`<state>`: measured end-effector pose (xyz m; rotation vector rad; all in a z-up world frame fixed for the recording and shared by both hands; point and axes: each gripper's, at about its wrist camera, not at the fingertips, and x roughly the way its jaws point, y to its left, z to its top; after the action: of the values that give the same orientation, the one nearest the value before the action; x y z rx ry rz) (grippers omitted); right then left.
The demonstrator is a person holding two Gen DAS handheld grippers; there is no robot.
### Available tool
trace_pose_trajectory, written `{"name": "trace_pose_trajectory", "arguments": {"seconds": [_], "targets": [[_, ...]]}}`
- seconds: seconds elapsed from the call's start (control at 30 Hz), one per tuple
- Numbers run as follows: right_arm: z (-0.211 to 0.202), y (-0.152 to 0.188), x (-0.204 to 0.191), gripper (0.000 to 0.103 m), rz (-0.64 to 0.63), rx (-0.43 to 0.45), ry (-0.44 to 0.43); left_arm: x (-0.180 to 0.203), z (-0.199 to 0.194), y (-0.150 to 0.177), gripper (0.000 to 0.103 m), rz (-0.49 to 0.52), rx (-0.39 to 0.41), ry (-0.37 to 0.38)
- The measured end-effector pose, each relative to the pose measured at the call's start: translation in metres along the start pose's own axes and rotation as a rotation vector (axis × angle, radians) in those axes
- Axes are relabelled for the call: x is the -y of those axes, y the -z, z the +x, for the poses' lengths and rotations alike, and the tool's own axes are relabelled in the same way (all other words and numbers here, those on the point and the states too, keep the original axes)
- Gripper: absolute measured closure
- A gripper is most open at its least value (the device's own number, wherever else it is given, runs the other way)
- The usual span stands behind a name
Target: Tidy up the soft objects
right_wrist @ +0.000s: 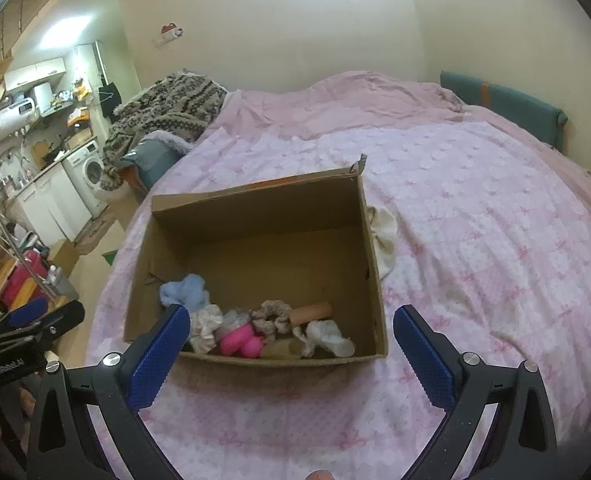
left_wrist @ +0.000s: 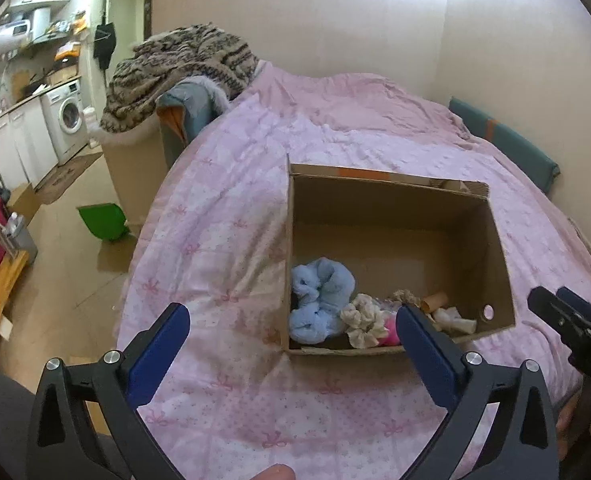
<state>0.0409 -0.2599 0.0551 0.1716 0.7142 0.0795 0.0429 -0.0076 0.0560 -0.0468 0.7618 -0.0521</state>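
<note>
White lettering runs along the black body of the left gripper (right_wrist: 35, 322) at the lower left edge of the right wrist view; it appears to read "GenRobot.AI", though the small, tilted print leaves the spelling uncertain. In the left wrist view, raised characters mark the black body of the right gripper (left_wrist: 571, 322) at the right edge; they look like "8A5" but are cut off and cannot be read with confidence. A lit display glows on a white appliance (right_wrist: 13, 114) on the kitchen wall, its digits too small to make out. No other text is legible.
</note>
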Motion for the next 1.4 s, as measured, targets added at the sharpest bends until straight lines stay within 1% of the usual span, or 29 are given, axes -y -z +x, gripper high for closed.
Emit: {"name": "trace_pose_trajectory", "arguments": {"seconds": [0.1, 0.3, 0.43, 1.4], "targets": [[0.005, 0.000, -0.001, 0.000, -0.009, -0.004, 0.010, -0.001, 0.003, -0.002, 0.000, -0.009, -0.003, 0.006], [0.007, 0.003, -0.004, 0.000, -0.034, -0.015, 0.018, 0.006, 0.000, 0.000, 0.000, 0.026, 0.001, 0.022], [0.008, 0.004, -0.005, 0.000, -0.038, -0.019, 0.019, 0.007, 0.000, 0.000, 0.000, 0.027, 0.002, 0.027], [0.008, 0.005, -0.008, 0.000, -0.059, -0.020, 0.013, 0.009, -0.004, -0.001, 0.000, 0.038, 0.008, 0.024]]}}
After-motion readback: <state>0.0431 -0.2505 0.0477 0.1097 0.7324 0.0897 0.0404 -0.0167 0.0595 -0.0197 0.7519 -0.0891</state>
